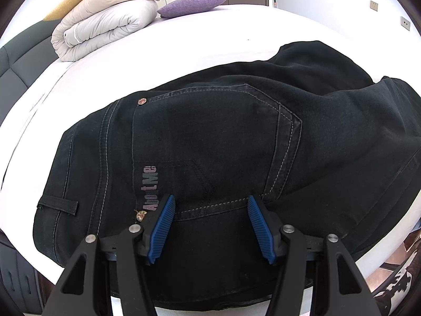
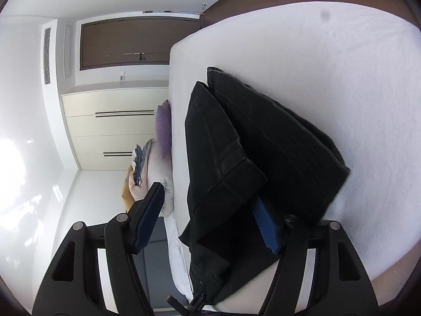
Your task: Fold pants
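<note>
- Clearly, the black pants (image 1: 223, 142) fill the middle of the left wrist view, lying on the white bed (image 1: 184, 42) with the back pocket and its pale stitching facing up.
- At the lower centre of that view, the left hand-held gripper (image 1: 211, 205) has its blue ribbed pads (image 1: 164, 226) spread wide over the fabric near the pocket's bottom seam; nothing is pinched between them.
- A belt loop lies at the lower left of the garment, and a printed label runs along the pocket's left edge.
- In the upper left sit a folded duvet (image 1: 105, 26) and, just right of it, a purple pillow (image 1: 193, 2).
- Seen from the right wrist, the view is rotated: the pants (image 2: 263, 158) hang folded in the centre, the bed (image 2: 329, 65) to the right.
- The right hand-held gripper (image 2: 208, 197) at the bottom is spread; its right pad (image 2: 265, 223) sits partly under a hemmed fold of cloth, its left finger clear of the fabric.
- A cream wardrobe (image 2: 113, 129) stands at centre left.
</note>
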Motion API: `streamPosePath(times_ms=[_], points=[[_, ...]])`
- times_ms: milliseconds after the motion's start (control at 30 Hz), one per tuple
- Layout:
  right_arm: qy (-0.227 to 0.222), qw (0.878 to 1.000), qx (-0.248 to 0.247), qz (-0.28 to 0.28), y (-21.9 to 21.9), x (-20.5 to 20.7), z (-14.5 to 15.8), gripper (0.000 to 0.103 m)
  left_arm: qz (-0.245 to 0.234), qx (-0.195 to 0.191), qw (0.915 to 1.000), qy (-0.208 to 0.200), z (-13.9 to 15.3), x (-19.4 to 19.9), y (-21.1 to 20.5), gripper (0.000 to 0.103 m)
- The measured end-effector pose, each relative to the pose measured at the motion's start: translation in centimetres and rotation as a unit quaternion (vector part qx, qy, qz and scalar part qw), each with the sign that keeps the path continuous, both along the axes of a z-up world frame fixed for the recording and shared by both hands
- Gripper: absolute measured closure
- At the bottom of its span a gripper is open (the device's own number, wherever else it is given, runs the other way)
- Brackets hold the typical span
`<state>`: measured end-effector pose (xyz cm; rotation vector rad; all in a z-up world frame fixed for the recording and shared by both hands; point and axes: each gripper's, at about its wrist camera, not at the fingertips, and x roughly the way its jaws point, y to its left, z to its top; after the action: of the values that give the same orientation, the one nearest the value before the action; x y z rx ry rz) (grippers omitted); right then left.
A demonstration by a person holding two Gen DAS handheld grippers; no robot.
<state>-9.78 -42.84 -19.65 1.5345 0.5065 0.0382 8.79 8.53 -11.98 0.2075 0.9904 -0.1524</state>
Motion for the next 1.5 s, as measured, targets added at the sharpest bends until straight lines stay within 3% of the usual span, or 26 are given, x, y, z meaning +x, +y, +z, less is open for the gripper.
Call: streamPosePath(times_ms=[67, 133, 167, 200, 233, 300, 433, 567, 633, 700, 767, 833, 900, 933, 967, 1167, 1267, 1500], points=[[0.0, 1.0, 0.0, 0.002, -0.3, 1.0, 0.3, 0.038, 0.001, 0.0, 1.0, -0.001, 0.0, 0.0, 0.0, 0.042], [-0.004, 1.0, 0.001, 0.006, -0.4, 2.4, 0.5, 0.055, 0.001, 0.002, 1.0, -0.002, 0.0, -0.1, -0.1, 0.042], [-0.001, 1.0, -0.01, 0.015, -0.6, 2.4, -0.2, 0.081, 0.001, 0.002, 1.0, -0.003, -0.1, -0.2, -0.1, 0.042], [0.015, 0.999, -0.024, 0.016, -0.8, 3.0, 0.0, 0.092, 0.001, 0.002, 1.0, -0.004, -0.1, -0.2, -0.2, 0.042], [0.023, 0.999, -0.031, 0.011, -1.7, 3.0, -0.9, 0.094, 0.001, 0.002, 1.0, -0.004, 0.0, -0.3, -0.2, 0.042], [0.026, 0.997, -0.065, 0.014, -1.8, 4.3, 0.9, 0.098, 0.001, -0.001, 1.0, -0.004, 0.0, -0.4, -0.1, 0.042], [-0.018, 0.984, -0.171, 0.045, -0.4, 8.7, 9.3, 0.098, 0.002, -0.008, 1.0, -0.004, 0.0, -0.5, 0.4, 0.042], [-0.126, 0.938, -0.313, 0.081, 3.5, 10.9, 20.6, 0.098, 0.003, -0.018, 0.9998, -0.004, 0.1, -0.4, 1.0, 0.042], [-0.15, 0.924, -0.34, 0.092, 4.5, 11.1, 22.6, 0.098, 0.004, -0.019, 0.9998, -0.004, 0.1, -0.4, 1.3, 0.041], [-0.136, 0.925, -0.343, 0.087, 3.8, 10.6, 21.4, 0.098, 0.003, -0.018, 0.9998, -0.004, 0.1, -0.4, 1.4, 0.041], [-0.081, 0.948, -0.301, 0.066, 1.4, 9.1, 16.9, 0.098, 0.003, -0.018, 0.9998, -0.005, 0.0, -0.3, 1.6, 0.041], [0.018, 0.974, -0.221, 0.043, -2.1, 7.4, 9.4, 0.098, 0.002, -0.02, 0.9998, -0.004, 0.0, -0.3, 1.6, 0.041], [0.105, 0.983, -0.148, 0.022, -4.5, 4.9, 2.5, 0.094, 0.002, -0.021, 0.9998, -0.003, 0.0, -0.3, 1.7, 0.041], [0.115, 0.988, -0.102, 0.008, -5.3, 3.2, -0.3, 0.095, 0.002, -0.021, 0.9998, -0.003, 0.0, -0.3, 1.7, 0.041], [0.087, 0.993, -0.073, -0.001, -5.6, 2.3, -1.4, 0.097, 0.002, -0.02, 0.9998, -0.002, 0.0, -0.3, 1.7, 0.041], [0.076, 0.993, -0.087, -0.001, -5.5, 3.3, -0.2, 0.096, 0.003, -0.014, 0.9999, -0.005, -0.1, -0.3, 1.7, 0.04], [0.092, 0.987, -0.134, -0.009, -5.5, 3.7, 0.8, 0.097, 0.002, -0.013, 0.9999, -0.004, -0.1, -0.5, 1.6, 0.04], [0.116, 0.982, -0.146, -0.006, -5.5, 2.7, 2.5, 0.098, -0.002, -0.028, 0.9996, 0.001, 0.1, -0.4, 2.4, 0.04]])
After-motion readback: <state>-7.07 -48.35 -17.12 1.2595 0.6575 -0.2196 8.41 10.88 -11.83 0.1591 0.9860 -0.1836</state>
